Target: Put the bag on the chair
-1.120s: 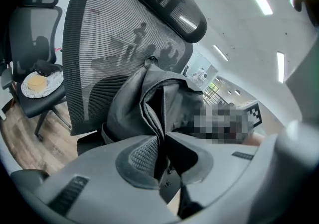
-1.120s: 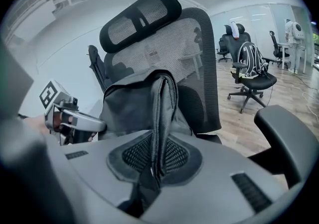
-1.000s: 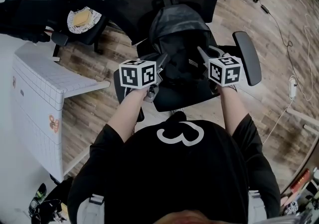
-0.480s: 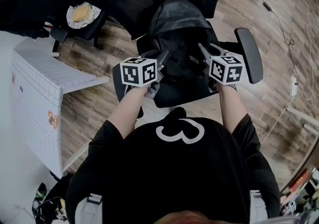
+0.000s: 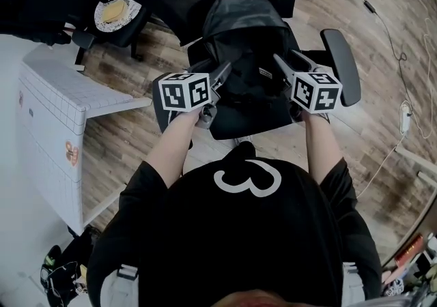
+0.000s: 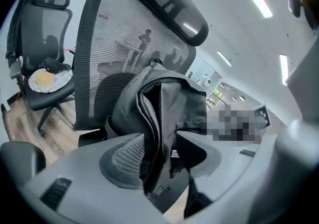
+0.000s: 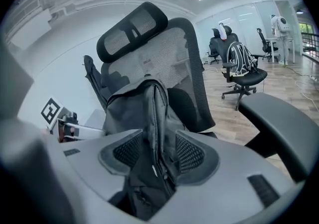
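Backpack [image 5: 242, 26], black fabric, upright on black mesh chair [image 5: 341, 74], dead ahead of both tongs; our left gripper [image 6: 162, 156], right gripper [image 7: 158, 154] opening, folds between jaws.

left gripper [image 6: 160, 154], right gripper [image 7: 159, 154], jaws opening

shirt [image 5: 246, 244]: black, short sleeves, white print | gripper cubes [image 5: 183, 91]: black-white square markers

bag [image 5: 242, 39] on chair [image 5: 339, 74], against its back, table [image 5: 61, 97] at left
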Demonstrator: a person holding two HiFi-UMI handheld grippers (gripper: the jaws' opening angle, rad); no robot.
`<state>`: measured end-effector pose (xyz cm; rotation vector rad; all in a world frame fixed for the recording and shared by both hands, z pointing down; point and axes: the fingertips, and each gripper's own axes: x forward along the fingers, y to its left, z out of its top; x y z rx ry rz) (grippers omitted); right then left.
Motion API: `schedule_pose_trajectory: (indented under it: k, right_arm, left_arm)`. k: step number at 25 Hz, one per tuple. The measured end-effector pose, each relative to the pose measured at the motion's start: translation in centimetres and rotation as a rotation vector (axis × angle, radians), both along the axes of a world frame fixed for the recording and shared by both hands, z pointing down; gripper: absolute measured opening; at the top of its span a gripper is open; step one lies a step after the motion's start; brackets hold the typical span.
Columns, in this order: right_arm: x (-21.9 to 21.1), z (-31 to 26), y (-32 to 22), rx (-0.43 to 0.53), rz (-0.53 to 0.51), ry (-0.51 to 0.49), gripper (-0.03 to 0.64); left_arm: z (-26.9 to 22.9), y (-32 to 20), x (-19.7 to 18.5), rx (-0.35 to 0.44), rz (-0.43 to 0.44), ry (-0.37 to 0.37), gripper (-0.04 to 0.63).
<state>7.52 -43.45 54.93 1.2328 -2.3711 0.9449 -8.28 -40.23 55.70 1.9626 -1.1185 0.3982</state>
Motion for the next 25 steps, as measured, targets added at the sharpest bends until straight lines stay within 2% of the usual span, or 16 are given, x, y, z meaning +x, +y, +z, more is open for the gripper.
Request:
schedule_pose_trajectory:
  k: [2, 4, 7, 11, 14, 17, 20, 25]
  right_arm:
    - [0.8, -0.8, 0.7, 0.009, 0.010, -0.023, 0.195]
    - [1.4, -1.9, 1.8, 0.006, 0.014, -0.088, 0.195]
    - [2.6, -4.2, 4.1, 0.012, 0.002, -0.173, 0.195]
    - [3.9, -7.7, 7.8, 0.041, -0.032, -0.219, 0.195]
    - [4.0, -10.5, 11.4, 0.049, -0.090, -0.299, 0.193]
    - [4.1, -12.9, 15.1, 0.062, -0.148, -0.337, 0.181]
    - [4.7, -15.0, 18.2, 0.100, -0.217, -0.334, 0.092]
    - [5.2, -18.6, 22.5, 0.191, -0.305, -0.312, 0.060]
  left_arm:
    - [-0.5, 0.6, -0.5, 0.013, -0.034, -0.018, 0.198]
    - [-1.4, 1.3, -0.9, 0.021, -0.064, -0.020, 0.201]
    - [-3.5, 3.1, -0.5, 0.032, -0.094, 0.018, 0.201]
    - [-6.6, 6.3, 0.8, 0.063, -0.105, 0.060, 0.201]
    - [-8.8, 9.2, 2.8, 0.089, -0.075, 0.099, 0.201]
    - [-10.7, 12.3, 4.9, 0.106, -0.044, 0.128, 0.199]
    - [-13.1, 15.5, 7.4, 0.129, -0.003, 0.177, 0.196]
    - [-17.8, 20.8, 10.9, 0.233, 0.105, 0.192, 0.153]
